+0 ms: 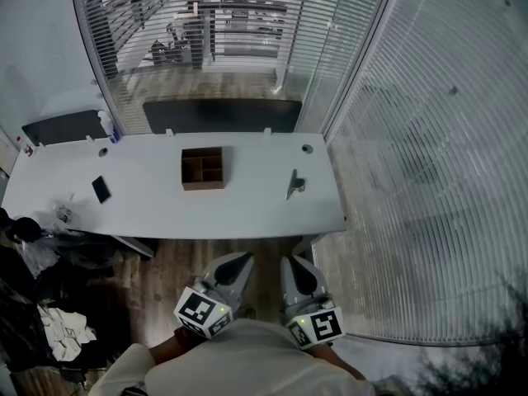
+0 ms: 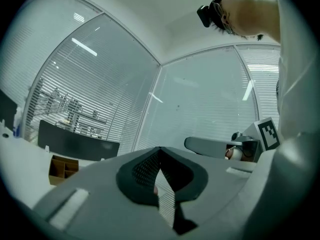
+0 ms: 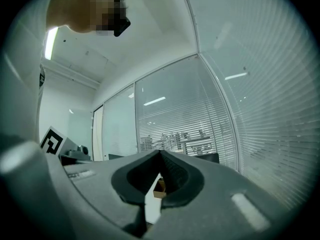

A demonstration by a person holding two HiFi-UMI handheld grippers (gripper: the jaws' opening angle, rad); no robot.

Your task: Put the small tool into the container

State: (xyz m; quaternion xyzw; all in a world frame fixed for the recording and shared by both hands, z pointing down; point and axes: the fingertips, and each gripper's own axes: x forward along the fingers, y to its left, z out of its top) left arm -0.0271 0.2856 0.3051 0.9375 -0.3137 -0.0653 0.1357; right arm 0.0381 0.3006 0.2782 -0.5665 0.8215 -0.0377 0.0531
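Note:
The small tool (image 1: 294, 185), a slim metal piece, lies on the right part of the white table (image 1: 148, 209). The container, a brown box (image 1: 202, 168) with compartments, stands at the table's middle; it also shows in the left gripper view (image 2: 62, 168) and through the jaw gap in the right gripper view (image 3: 160, 188). Both grippers hang side by side in front of the table's near edge, short of it, pointing level toward it. My left gripper (image 1: 246, 258) (image 2: 160, 150) is shut with nothing in it. The right gripper (image 1: 289, 261) (image 3: 160, 154) is shut and empty too.
A dark phone (image 1: 101, 189) lies on the table's left part. Glass walls with blinds (image 1: 429, 139) close in behind and to the right. Two dark chair backs (image 1: 223, 114) stand past the far edge. Bags and clutter (image 1: 49, 304) sit on the floor at left.

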